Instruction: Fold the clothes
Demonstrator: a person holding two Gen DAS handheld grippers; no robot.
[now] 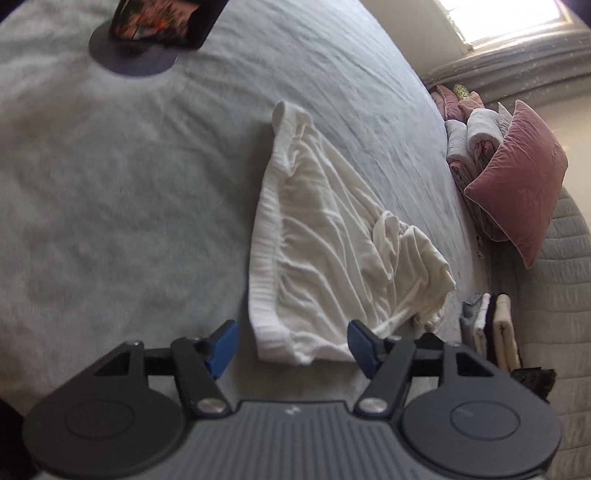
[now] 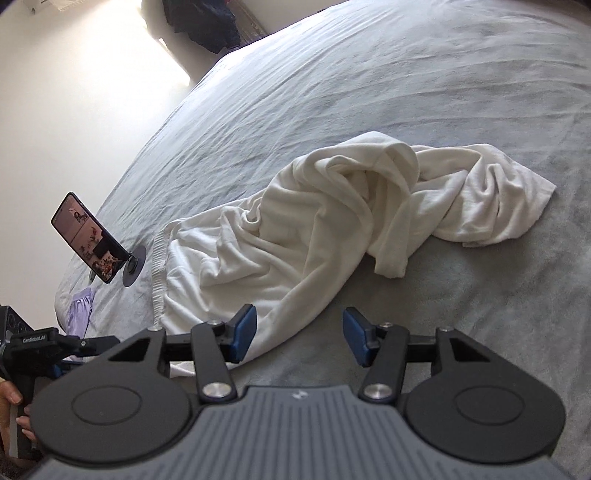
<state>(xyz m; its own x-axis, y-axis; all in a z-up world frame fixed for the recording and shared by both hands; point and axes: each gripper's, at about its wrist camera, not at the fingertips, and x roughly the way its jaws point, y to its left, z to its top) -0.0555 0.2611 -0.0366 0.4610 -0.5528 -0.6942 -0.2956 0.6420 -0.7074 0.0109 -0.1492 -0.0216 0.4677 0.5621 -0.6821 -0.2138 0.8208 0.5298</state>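
A crumpled white garment (image 1: 325,243) with a ribbed waistband lies on the grey bedspread (image 1: 110,184). In the right wrist view the same white garment (image 2: 295,229) is bunched, its far end twisted toward the right. My left gripper (image 1: 291,345) is open just above the waistband corner, blue pads on either side of it and nothing held. My right gripper (image 2: 299,338) is open too, hovering over the near hem; its left pad (image 2: 243,334) is over the cloth. The left gripper's body (image 2: 40,343) and a hand show at the lower left of the right wrist view.
A phone on a round stand (image 2: 92,243) stands on the bed, and shows as the phone (image 1: 162,22) at the top of the left view. A pink pillow (image 1: 517,177) and bundled bedding sit at the bed's edge, with a stack of folded clothes (image 1: 491,328). A lilac cloth (image 2: 79,306) lies near the phone.
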